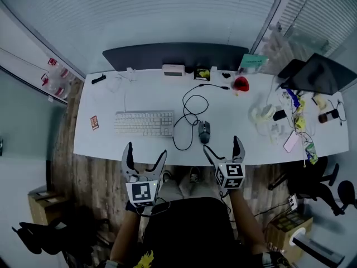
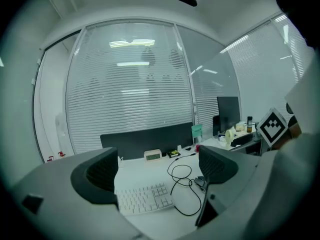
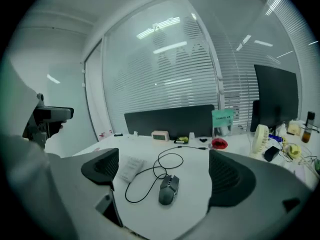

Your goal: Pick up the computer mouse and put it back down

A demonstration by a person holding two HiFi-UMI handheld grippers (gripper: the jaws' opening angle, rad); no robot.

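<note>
White desk [image 1: 106, 144], long, seen steeply from above, with a dark partition [image 1: 173, 54] along its far edge. Small orange card [image 1: 94, 122] lies at the left end. White keyboard [image 1: 144, 123] sits left of centre, flat, square to the near edge.

Left gripper [image 1: 146, 149] is held at the desk's near edge, just below the keyboard, touching nothing. Jaws spread wide, nothing between them. Left gripper view looks over the keyboard and cable loops.

Black cable [image 1: 189, 113] runs in loose loops from the back of the desk to the computer mouse [image 1: 204, 130]. Mouse is dark grey, flat on the desk, about centre, close to the near edge and right of the keyboard.

Right gripper [image 1: 221, 144] is at the near edge, just right of the mouse and apart from it. Jaws spread wide, empty. In the right gripper view the mouse lies ahead, in line with the gap, pads clear of it.

Red object [image 1: 241, 84] sits further back. Right end is cluttered: pink phone [image 1: 292, 141], dark screen [image 1: 318, 74].
</note>
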